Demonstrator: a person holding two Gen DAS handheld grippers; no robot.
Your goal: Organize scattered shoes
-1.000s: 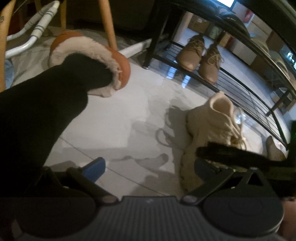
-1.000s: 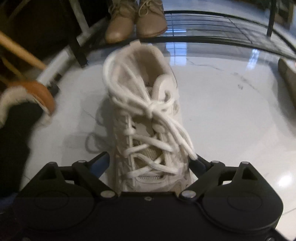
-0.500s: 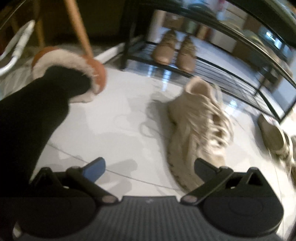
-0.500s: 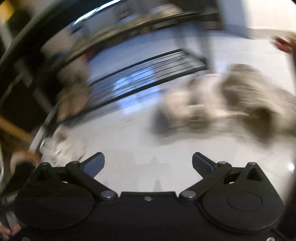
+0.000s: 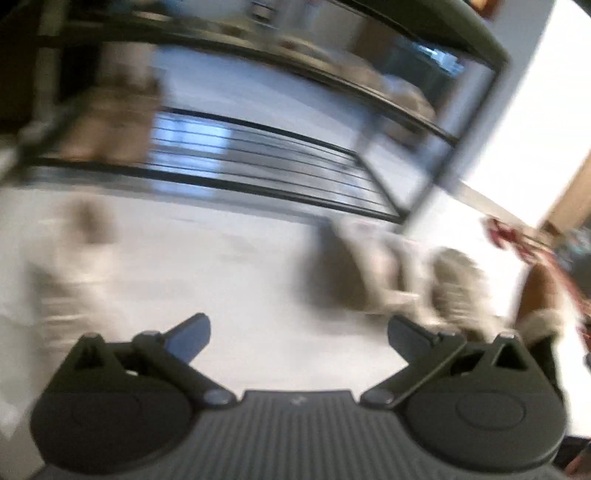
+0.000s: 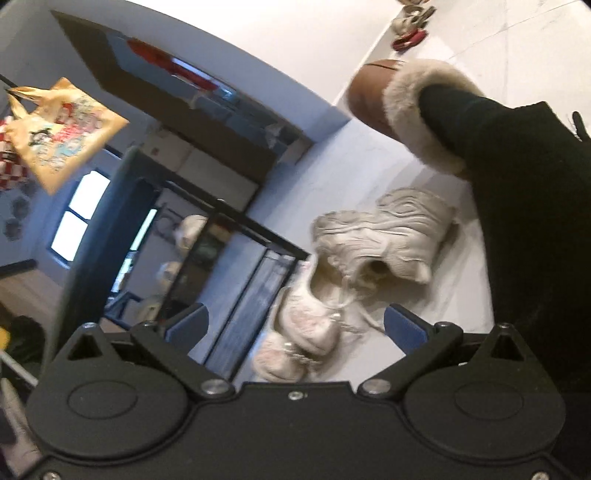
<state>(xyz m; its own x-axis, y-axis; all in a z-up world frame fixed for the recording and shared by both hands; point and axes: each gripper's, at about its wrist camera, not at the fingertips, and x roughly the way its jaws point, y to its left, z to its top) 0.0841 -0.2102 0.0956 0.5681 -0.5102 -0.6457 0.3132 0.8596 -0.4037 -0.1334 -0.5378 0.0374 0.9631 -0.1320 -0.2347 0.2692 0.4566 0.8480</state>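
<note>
In the right wrist view a cream sneaker lies on its side on the white floor, with two pale sandals just below it, beside the black shoe rack. My right gripper is open and empty, hovering above the sandals. The left wrist view is blurred. My left gripper is open and empty above bare floor. Blurred pale shoes lie ahead to its right, near the rack. A blurred pale shoe is at the left. Tan shoes sit on the rack's bottom shelf.
The person's black-clad leg in a brown fur-lined slipper stands right of the sneaker. A yellow printed bag hangs at the upper left. More shoes lie far off by the wall.
Both grippers have swung to the right, away from the laced cream sneaker, toward the shoes at the rack's right end. The right gripper, around that sneaker a second ago, is now empty and tilted.
</note>
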